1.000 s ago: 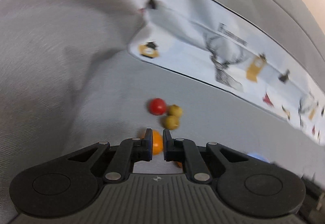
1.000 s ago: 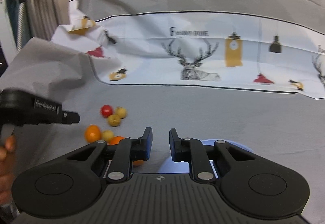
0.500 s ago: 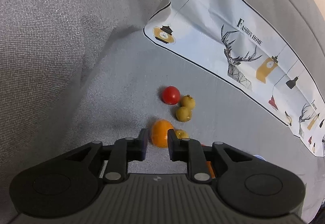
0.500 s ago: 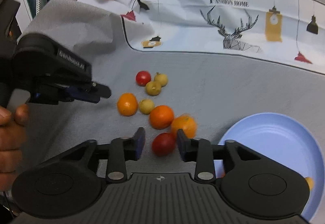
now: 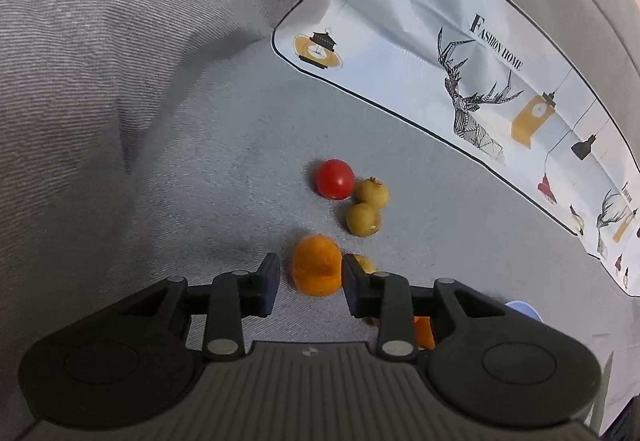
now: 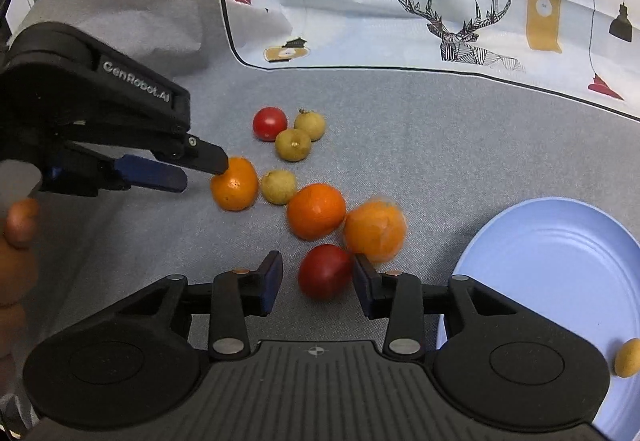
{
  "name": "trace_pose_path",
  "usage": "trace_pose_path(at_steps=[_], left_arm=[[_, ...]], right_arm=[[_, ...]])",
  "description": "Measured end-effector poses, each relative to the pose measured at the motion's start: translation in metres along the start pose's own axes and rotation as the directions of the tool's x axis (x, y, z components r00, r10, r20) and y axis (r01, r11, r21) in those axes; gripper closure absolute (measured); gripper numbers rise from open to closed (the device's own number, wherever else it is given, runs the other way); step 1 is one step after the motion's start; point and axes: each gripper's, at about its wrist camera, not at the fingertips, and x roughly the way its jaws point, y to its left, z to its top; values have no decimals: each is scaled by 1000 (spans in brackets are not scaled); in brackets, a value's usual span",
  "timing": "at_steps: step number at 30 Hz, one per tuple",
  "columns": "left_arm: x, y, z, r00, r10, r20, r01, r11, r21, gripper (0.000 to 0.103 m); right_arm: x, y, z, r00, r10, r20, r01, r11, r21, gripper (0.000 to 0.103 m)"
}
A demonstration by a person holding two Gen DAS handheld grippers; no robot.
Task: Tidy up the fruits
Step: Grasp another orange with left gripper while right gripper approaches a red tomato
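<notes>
- Left claw (image 5: 306, 277): jaws apart, bracketing a small orange (image 5: 317, 265); right pad close against it, a gap on the left side. No grip visible.
- Right claw (image 6: 317, 283): jaws wide, set either side of a red tomato (image 6: 325, 271); clear gaps both sides, nothing held.
- Fruit cluster lies mid-surface on grey cloth (image 6: 440, 145): second tomato (image 6: 269, 123), two longans (image 6: 293, 144) touching it, a third longan (image 6: 278, 186) between oranges.
- Two larger oranges (image 6: 316, 211) sit touching, just behind the red tomato; the right one is blurred.
- Blue plate (image 6: 560, 281) to the right of the cluster, near the front; one small yellow fruit (image 6: 628, 357) on it by the right rim.
- Open grey cloth between the cluster and the patterned sheet (image 6: 440, 1) at the back.
- Raised grey fold (image 5: 100, 61) crowds the left side.
</notes>
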Motion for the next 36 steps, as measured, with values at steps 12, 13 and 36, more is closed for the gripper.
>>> trace_pose_path(at_steps=[12,13,36], left_arm=[[22,-15,-2,999,26,-33,-24,999,39,59],[23,-15,-2,999,27,-35,-25,999,36,60],[-29,-17,-42,997,72,-31,-65,982,175,80]], right_arm=[[-4,2,-4,1000,5,-22,-6,999,-37,73],[-4,2,-3,1000,6,-20,-6,999,-39,74],[-31,11,-3,999,35,-34,-40,988,-149,73]])
